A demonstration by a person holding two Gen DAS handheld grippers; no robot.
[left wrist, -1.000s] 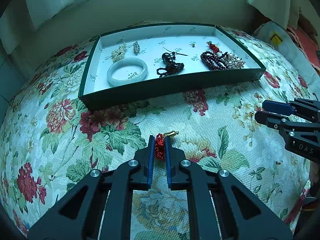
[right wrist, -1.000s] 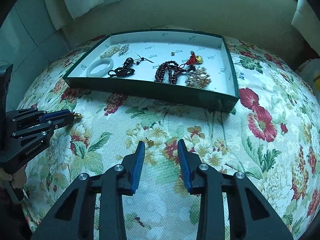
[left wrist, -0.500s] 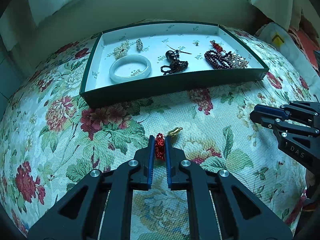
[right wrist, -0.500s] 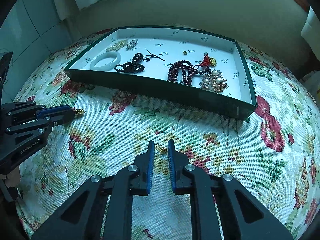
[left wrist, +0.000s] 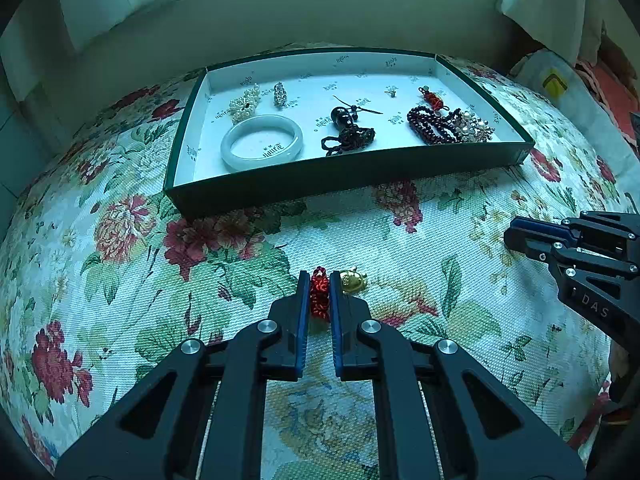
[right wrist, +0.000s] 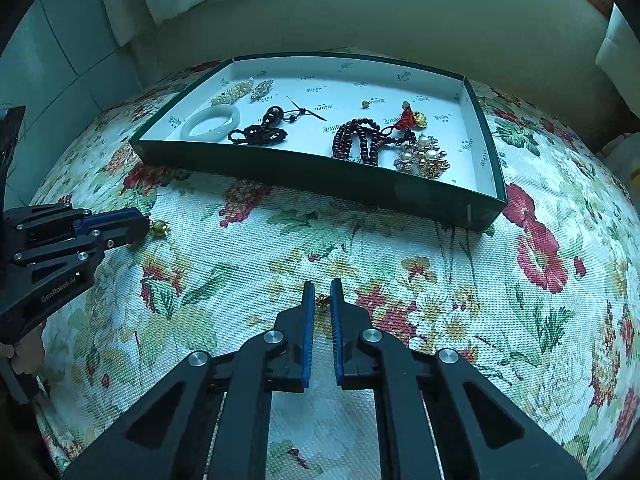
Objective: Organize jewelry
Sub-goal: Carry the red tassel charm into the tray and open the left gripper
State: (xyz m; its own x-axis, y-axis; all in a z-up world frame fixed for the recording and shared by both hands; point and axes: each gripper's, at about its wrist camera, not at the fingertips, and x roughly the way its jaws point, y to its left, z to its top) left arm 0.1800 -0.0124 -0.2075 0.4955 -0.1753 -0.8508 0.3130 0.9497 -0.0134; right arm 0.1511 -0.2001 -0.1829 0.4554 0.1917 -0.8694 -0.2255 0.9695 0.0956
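Observation:
My left gripper (left wrist: 319, 300) is shut on a red knotted cord (left wrist: 319, 294) with a gold charm (left wrist: 352, 281) hanging at its right, held just above the floral cloth. In the right wrist view the left gripper (right wrist: 138, 226) sits at the left with the gold charm (right wrist: 159, 227) at its tip. My right gripper (right wrist: 322, 300) is shut on a small gold earring (right wrist: 322, 301) near the cloth. It shows in the left wrist view (left wrist: 516, 236) at the right. The green tray (left wrist: 360, 178) with a white floor lies beyond both.
The tray holds a jade bangle (left wrist: 262, 142), pearl clusters (left wrist: 244, 102), a dark knotted cord (left wrist: 348, 138), dark red beads (left wrist: 430, 126) and a pearl brooch (right wrist: 424, 158). The floral cloth (right wrist: 540, 280) covers a rounded surface. A wall stands behind.
My right gripper has closed from open onto the small gold earring. My left gripper has come nearer the tray with the red cord, and the gold charm has swung beside its right finger.

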